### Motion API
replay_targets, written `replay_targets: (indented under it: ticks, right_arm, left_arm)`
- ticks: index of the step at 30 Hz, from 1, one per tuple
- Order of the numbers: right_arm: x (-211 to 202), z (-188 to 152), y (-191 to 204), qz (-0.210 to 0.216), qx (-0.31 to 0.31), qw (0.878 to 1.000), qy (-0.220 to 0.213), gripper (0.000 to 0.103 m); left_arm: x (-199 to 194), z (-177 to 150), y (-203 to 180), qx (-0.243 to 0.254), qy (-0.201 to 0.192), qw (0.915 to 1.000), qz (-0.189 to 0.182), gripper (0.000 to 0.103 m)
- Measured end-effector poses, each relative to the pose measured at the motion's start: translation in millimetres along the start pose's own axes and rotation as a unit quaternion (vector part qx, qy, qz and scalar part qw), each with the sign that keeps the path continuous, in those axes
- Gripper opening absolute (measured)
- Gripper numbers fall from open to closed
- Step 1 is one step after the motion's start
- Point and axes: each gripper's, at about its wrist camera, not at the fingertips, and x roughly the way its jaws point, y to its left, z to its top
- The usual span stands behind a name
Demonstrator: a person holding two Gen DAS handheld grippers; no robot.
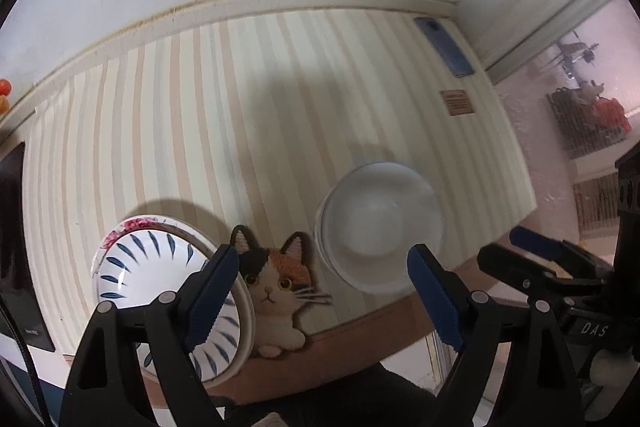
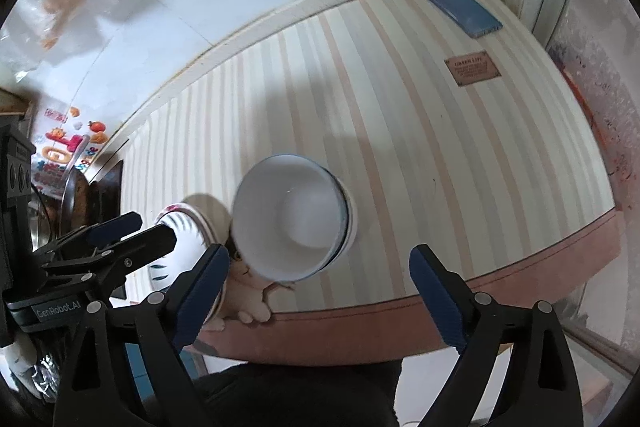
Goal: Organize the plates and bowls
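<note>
Bowls (image 2: 292,219) stacked, count unclear; left tongs (image 1: 324,291) and right tongs (image 2: 320,291) released.

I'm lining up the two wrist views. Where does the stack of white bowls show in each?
Left wrist: white bowls right of centre, by the table's near edge, right of the cat mat.
Right wrist: white bowls at centre, partly covering the cat mat.
Shared landmark: blue phone at the table's far right corner.
</note>
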Motion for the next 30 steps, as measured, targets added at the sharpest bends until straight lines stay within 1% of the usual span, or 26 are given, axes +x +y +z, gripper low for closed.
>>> replay_targets:
  ticks: [4, 6, 9, 10, 16, 18, 19, 21, 22, 23, 25, 26, 27, 28, 29, 30]
  right_arm:
    - [37.4, 4.6, -16.7, 0.020, 0.020, 0.999, 0.026, 0.094]
    - [59.6, 5.6, -27.1, 0.040, 0.034, 0.998, 0.042, 0.094]
    - [85.8, 5.6, -37.4, 0.057, 0.049, 0.995, 0.064, 0.094]
    - [95.4, 5.7, -41.8, 0.064, 0.057, 0.994, 0.071, 0.094]
    - [135.6, 6.0, -57.3, 0.101, 0.072, 0.987, 0.098, 0.094]
    - [146.1, 6.3, -60.3, 0.120, 0.075, 0.985, 0.104, 0.094]
    - [149.7, 6.7, -61.6, 0.127, 0.078, 0.983, 0.106, 0.094]
    - [155.6, 7.0, -63.6, 0.141, 0.082, 0.981, 0.108, 0.094]
    - [159.2, 7.0, -65.2, 0.151, 0.085, 0.979, 0.108, 0.094]
    - [162.3, 7.1, -66.9, 0.159, 0.088, 0.977, 0.110, 0.094]
    - [162.1, 8.8, -68.0, 0.169, 0.087, 0.976, 0.103, 0.091]
    - [163.6, 8.9, -69.1, 0.174, 0.089, 0.975, 0.104, 0.088]
    - [165.1, 9.0, -70.5, 0.181, 0.094, 0.973, 0.105, 0.083]
    - [166.5, 9.3, -71.3, 0.187, 0.096, 0.972, 0.103, 0.083]
    - [167.5, 9.0, -70.6, 0.191, 0.096, 0.972, 0.101, 0.079]
    - [169.2, 10.1, -71.5, 0.192, 0.097, 0.972, 0.099, 0.070]
  left_arm:
    - [30.6, 9.6, 5.1, -0.014, 0.017, 0.9997, -0.001, 0.086]
    - [46.9, 13.6, 6.5, -0.021, 0.030, 0.9993, -0.001, 0.086]
    - [69.6, 17.7, 8.1, -0.025, 0.051, 0.9983, -0.007, 0.086]
    - [76.4, 18.9, 8.4, -0.025, 0.059, 0.9979, -0.008, 0.085]
    - [114.9, 23.5, 12.7, -0.045, 0.104, 0.9930, -0.034, 0.084]
    - [125.3, 23.6, 13.6, -0.054, 0.118, 0.9903, -0.051, 0.083]
    - [128.4, 23.4, 13.8, -0.057, 0.124, 0.9892, -0.054, 0.081]
    - [133.1, 22.5, 13.4, -0.063, 0.132, 0.9866, -0.073, 0.076]
    - [134.7, 22.0, 13.2, -0.066, 0.135, 0.9856, -0.077, 0.071]
    - [134.6, 22.4, 13.8, -0.072, 0.134, 0.9849, -0.082, 0.070]
    - [135.2, 22.9, 13.8, -0.077, 0.134, 0.9838, -0.091, 0.064]
    - [135.8, 22.9, 14.3, -0.078, 0.134, 0.9833, -0.095, 0.062]
    - [135.1, 23.3, 14.4, -0.079, 0.131, 0.9833, -0.100, 0.058]
    - [134.2, 23.4, 14.9, -0.079, 0.127, 0.9833, -0.103, 0.054]
    - [133.7, 23.8, 14.7, -0.078, 0.126, 0.9831, -0.107, 0.053]
    - [133.4, 24.5, 14.5, -0.078, 0.124, 0.9829, -0.111, 0.048]
